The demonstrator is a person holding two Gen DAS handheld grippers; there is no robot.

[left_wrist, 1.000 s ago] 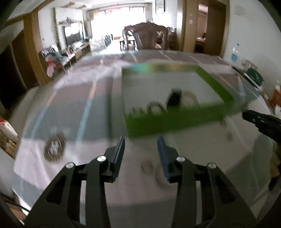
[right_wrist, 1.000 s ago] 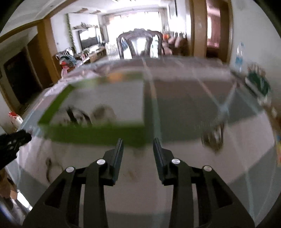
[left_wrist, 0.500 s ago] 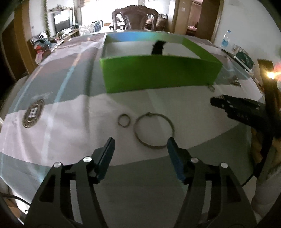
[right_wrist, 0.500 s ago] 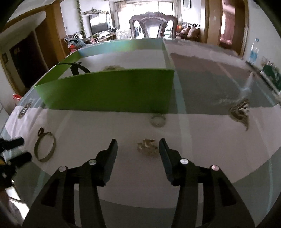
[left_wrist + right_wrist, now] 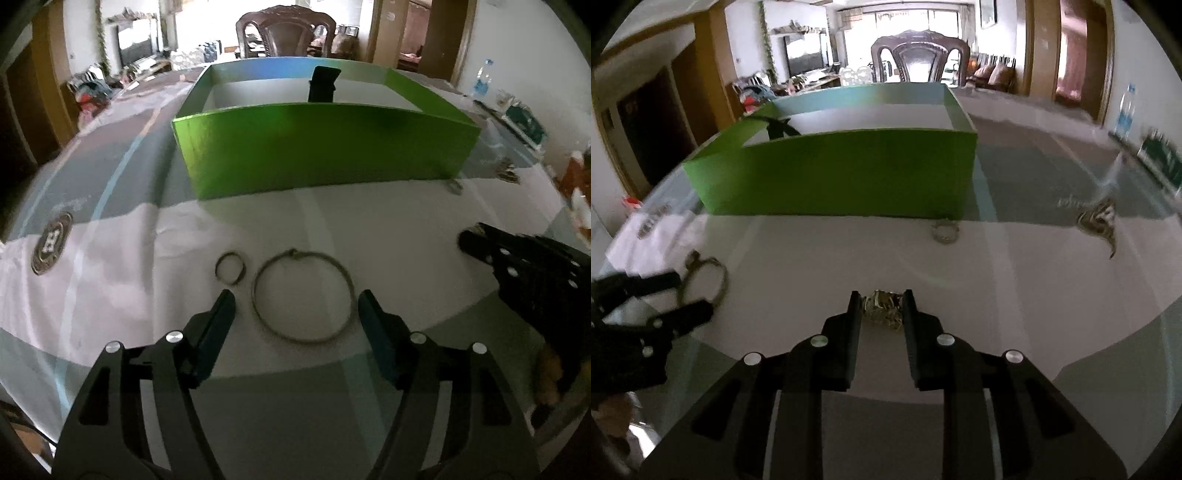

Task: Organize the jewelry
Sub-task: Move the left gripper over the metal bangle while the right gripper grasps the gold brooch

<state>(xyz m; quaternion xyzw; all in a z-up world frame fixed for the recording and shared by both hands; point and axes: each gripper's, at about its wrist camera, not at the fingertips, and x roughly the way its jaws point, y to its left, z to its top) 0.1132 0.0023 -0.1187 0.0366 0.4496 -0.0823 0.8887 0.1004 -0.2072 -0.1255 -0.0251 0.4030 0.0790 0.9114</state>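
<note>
Left gripper [image 5: 295,308] gapes wide around the bangle [image 5: 302,297], not gripping; ring [image 5: 230,267] at 10 o'clock. Right gripper [image 5: 881,308] is narrowed against the chain [image 5: 882,306]; box [image 5: 842,177] at 12.

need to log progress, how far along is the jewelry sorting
Early. Done: a black item already sits in the green box. In hand: the right gripper closes around a gold cluster; the left gripper, open, brackets the bangle. Left: small ring, silver ring.
</note>
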